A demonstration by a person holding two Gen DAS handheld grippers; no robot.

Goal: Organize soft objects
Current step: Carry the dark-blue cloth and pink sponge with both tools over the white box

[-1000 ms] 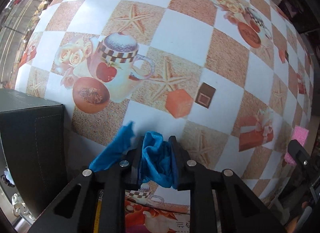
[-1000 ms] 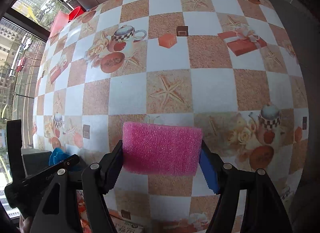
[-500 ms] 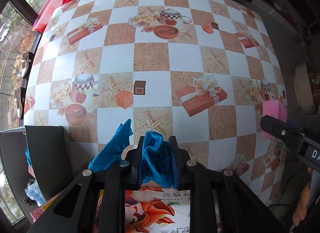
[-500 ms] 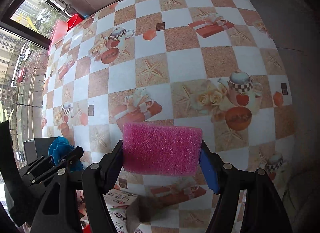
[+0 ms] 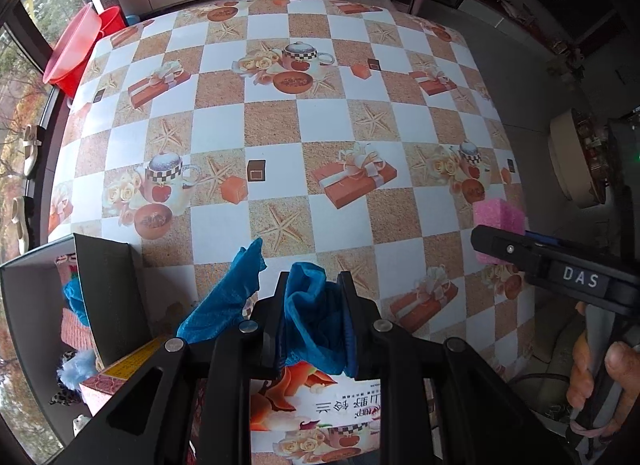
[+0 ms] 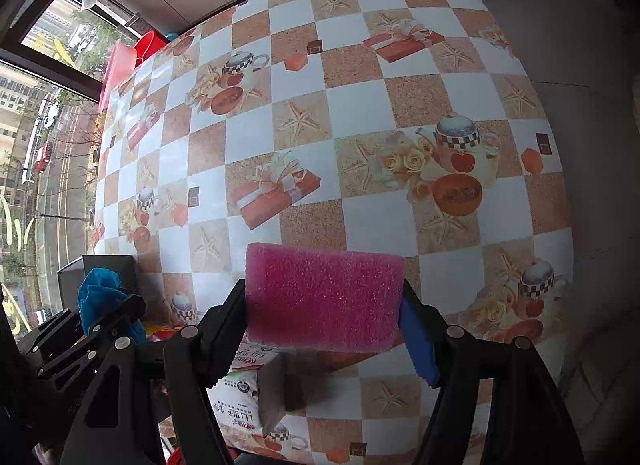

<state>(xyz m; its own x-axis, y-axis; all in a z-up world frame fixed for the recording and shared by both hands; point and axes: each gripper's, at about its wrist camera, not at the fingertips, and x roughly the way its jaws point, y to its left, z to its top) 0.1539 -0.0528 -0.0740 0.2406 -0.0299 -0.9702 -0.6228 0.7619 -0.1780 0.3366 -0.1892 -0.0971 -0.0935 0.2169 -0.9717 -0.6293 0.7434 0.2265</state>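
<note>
Left tool [image 5: 313, 307] pinching blue cloth [image 5: 312, 305], loose tail dangling toward dark bin [image 5: 108, 289]. Right tool [image 6: 322, 305] clamping pink sponge [image 6: 324, 297] above worktop [image 6: 360, 105]. Risk: tail snagging bin rim, sponge squirming free.

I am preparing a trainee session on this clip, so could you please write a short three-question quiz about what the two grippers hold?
1. True or false: the left gripper is shut on a blue cloth.
2. The right gripper holds: A) a red basin, B) a pink sponge, C) nothing.
3. What stands at the table's left edge, with soft things inside?

Key: 1 true; 2 B; 3 a dark bin.
</note>
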